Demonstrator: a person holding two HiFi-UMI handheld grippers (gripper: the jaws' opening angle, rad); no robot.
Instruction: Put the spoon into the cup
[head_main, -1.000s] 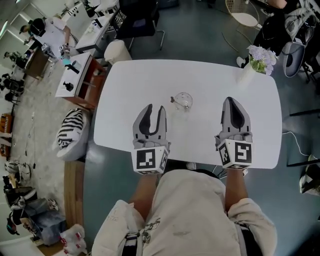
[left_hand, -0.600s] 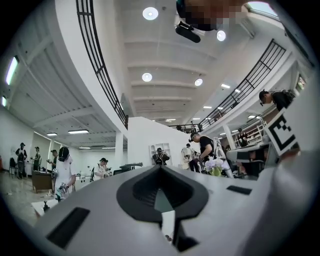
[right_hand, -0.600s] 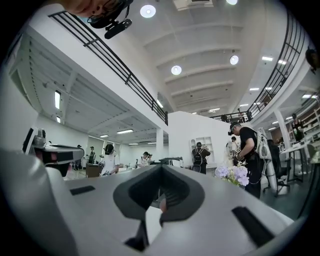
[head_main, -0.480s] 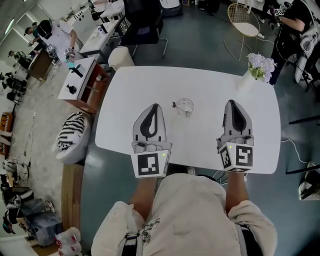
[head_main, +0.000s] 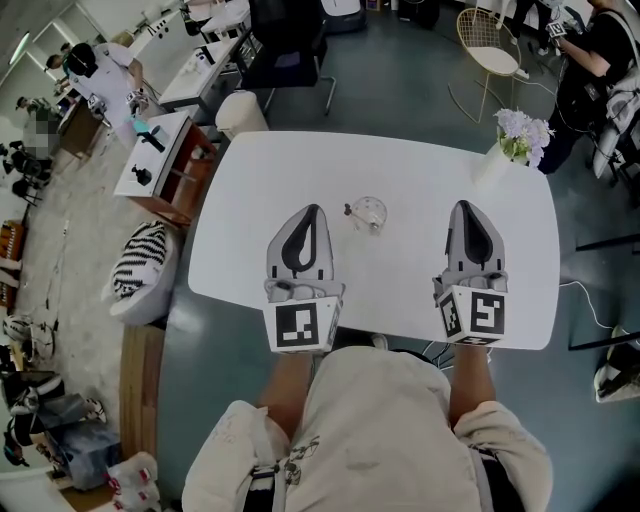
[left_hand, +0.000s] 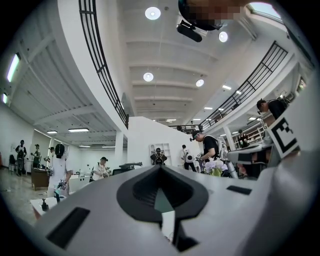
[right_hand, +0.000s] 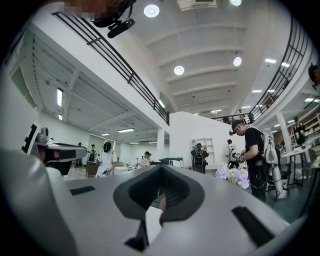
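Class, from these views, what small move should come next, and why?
Probably open the left gripper and ease it toward the small spoon beside the clear glass cup: its jaws are shut, empty, and it sits nearest.
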